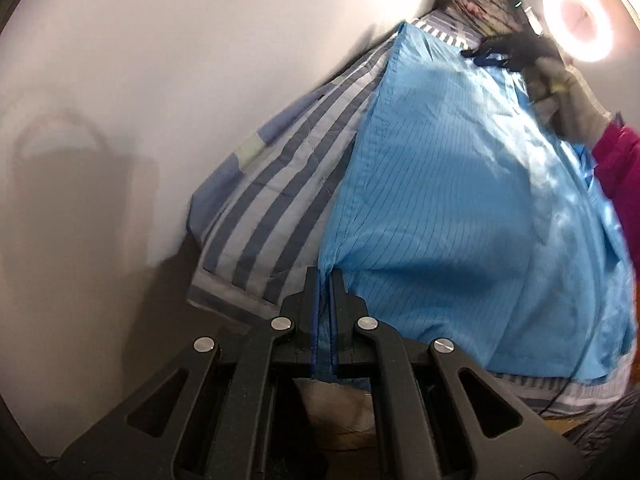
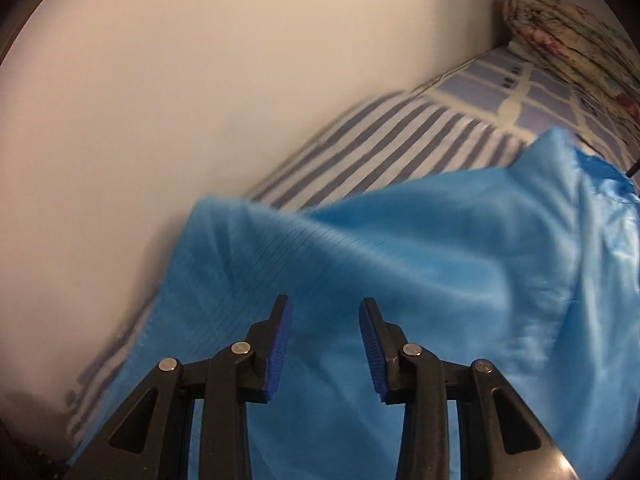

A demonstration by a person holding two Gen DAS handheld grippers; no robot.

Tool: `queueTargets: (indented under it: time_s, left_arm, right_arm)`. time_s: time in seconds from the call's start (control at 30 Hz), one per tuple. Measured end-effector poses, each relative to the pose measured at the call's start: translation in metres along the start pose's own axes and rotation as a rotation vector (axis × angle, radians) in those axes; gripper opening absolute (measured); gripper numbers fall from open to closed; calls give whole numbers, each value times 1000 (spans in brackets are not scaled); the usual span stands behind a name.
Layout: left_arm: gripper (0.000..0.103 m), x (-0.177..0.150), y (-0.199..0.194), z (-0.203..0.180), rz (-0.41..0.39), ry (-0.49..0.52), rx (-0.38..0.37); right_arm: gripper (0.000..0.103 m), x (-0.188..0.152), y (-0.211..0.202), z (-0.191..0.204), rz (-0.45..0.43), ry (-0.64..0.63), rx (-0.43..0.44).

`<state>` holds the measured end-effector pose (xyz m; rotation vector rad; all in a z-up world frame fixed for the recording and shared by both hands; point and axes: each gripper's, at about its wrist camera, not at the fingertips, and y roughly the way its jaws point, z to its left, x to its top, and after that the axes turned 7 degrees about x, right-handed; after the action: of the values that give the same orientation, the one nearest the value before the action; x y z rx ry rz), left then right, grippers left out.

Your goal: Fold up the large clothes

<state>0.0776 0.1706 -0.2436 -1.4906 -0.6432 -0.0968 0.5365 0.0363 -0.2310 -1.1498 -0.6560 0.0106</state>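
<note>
My left gripper point(image 1: 325, 276) has its jaws pressed together on an edge of the blue garment point(image 1: 460, 208), pinching the cloth at the 6 o'clock side of my left wrist view. From there the garment, thin dark lines running across it, spreads up toward 1 o'clock over the striped bed cover point(image 1: 280, 184). At 2 o'clock in that view my right hand point(image 1: 568, 96), gloved, with a pink sleeve point(image 1: 618, 168) behind it, holds the other gripper against the garment's far edge; motion blur hides the contact. A ring light point(image 1: 578, 20) glows at 1 o'clock.

My right gripper point(image 2: 325, 312) has its jaws spread apart with nothing between the pads; the garment point(image 2: 400, 248) lies rumpled just beyond them. A patterned bundle point(image 2: 568, 44) sits at 1 o'clock by the wall point(image 2: 200, 80).
</note>
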Motion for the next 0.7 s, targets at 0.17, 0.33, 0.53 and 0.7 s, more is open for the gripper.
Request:
queueTargets:
  time_s: [0.17, 0.33, 0.53, 0.7]
  left_arm:
    - [2, -1, 8, -3, 29, 21, 22]
    - [5, -1, -11, -15, -26, 69, 24]
    - [32, 14, -24, -15, -59, 34, -51]
    - [44, 26, -11, -20, -24, 70, -66]
  right_arm:
    - [37, 3, 40, 3, 12, 41, -17]
    - [38, 3, 6, -7, -61, 98, 77]
    - [32, -14, -26, -25, -108, 138, 21]
    - [32, -9, -7, -52, -97, 217, -5]
